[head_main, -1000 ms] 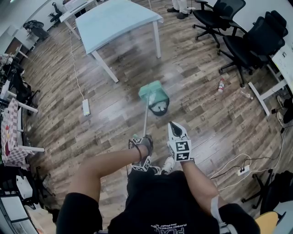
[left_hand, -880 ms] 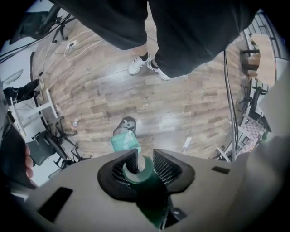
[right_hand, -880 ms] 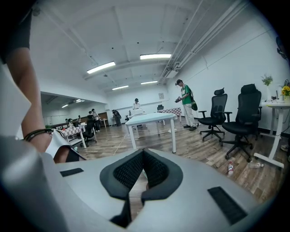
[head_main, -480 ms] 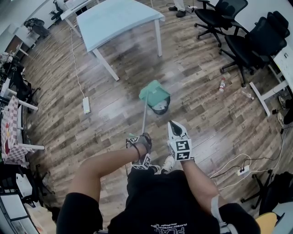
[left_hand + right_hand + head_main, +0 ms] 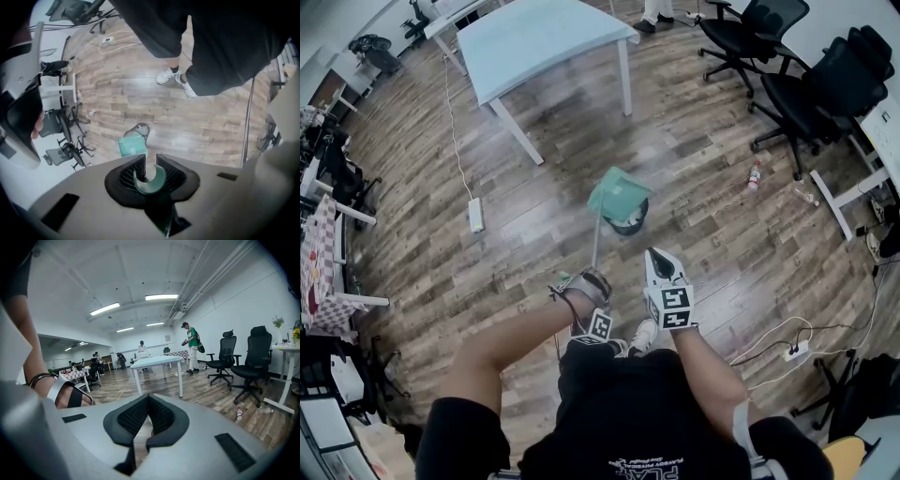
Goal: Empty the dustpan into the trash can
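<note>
A green dustpan (image 5: 619, 194) on a long pale handle (image 5: 597, 246) hangs tilted over the black mesh trash can (image 5: 630, 221) on the wooden floor. My left gripper (image 5: 586, 279) is shut on the handle's near end; its jaws have just been closing further on it. In the left gripper view the green grip (image 5: 151, 179) sits between the left gripper (image 5: 146, 169) pads, with the dustpan (image 5: 131, 146) and the trash can (image 5: 139, 131) beyond. My right gripper (image 5: 660, 259) hovers beside it, shut and empty, and the right gripper (image 5: 148, 401) pads meet in its own view.
A white table (image 5: 544, 37) stands beyond the can and office chairs (image 5: 834, 84) at the right. A bottle (image 5: 754, 175) lies on the floor near them. Power strips (image 5: 475, 217) with cables lie left and at the lower right (image 5: 795, 351). A person (image 5: 191, 345) stands far off.
The left wrist has rolled and the dustpan has tipped and slid further over the trash can, now covering more of its opening. The right gripper has stayed put.
</note>
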A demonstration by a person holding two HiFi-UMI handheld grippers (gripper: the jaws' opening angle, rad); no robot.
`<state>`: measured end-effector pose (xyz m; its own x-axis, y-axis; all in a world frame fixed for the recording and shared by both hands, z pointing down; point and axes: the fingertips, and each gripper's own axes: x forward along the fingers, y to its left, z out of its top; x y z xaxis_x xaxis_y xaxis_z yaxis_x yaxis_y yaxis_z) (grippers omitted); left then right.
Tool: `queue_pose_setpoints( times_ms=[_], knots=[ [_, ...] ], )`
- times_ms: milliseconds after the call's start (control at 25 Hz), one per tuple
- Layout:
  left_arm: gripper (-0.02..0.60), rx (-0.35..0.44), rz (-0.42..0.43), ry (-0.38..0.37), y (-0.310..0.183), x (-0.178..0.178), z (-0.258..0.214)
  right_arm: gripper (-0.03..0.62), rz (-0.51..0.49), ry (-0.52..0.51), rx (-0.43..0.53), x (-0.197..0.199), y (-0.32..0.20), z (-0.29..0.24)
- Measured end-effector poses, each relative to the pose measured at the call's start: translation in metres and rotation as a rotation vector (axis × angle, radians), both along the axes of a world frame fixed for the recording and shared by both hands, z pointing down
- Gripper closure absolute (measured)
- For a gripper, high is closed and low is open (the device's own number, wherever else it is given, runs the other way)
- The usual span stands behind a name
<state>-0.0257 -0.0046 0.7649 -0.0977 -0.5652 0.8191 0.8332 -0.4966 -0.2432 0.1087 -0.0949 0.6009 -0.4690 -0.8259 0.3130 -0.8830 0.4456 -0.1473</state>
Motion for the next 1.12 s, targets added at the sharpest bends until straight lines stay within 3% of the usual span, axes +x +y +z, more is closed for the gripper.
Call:
queue_pose_setpoints(
  times_ms=[200,520,840,1120],
  knots=[
    [0.526,0.042,-0.145,0.206,-0.027,0.012,-0.03,0.579,0.003,0.006,0.004,0.001,0.001,0.001],
    [0.532,0.042,-0.329,0.425,-0.048,0.017,-0.051,0.579,0.012,0.005,0.002,0.005,-0.002,0.001],
    [0.534,0.072,-0.608,0.722,-0.077,0.013,-0.082,0.579,0.019,0.002,-0.006,0.013,-0.004,0.006],
    [0.535,0.064,-0.786,0.869,-0.087,-0.001,-0.09,0.579,0.014,-0.003,-0.009,0.012,-0.008,0.006]
  ],
)
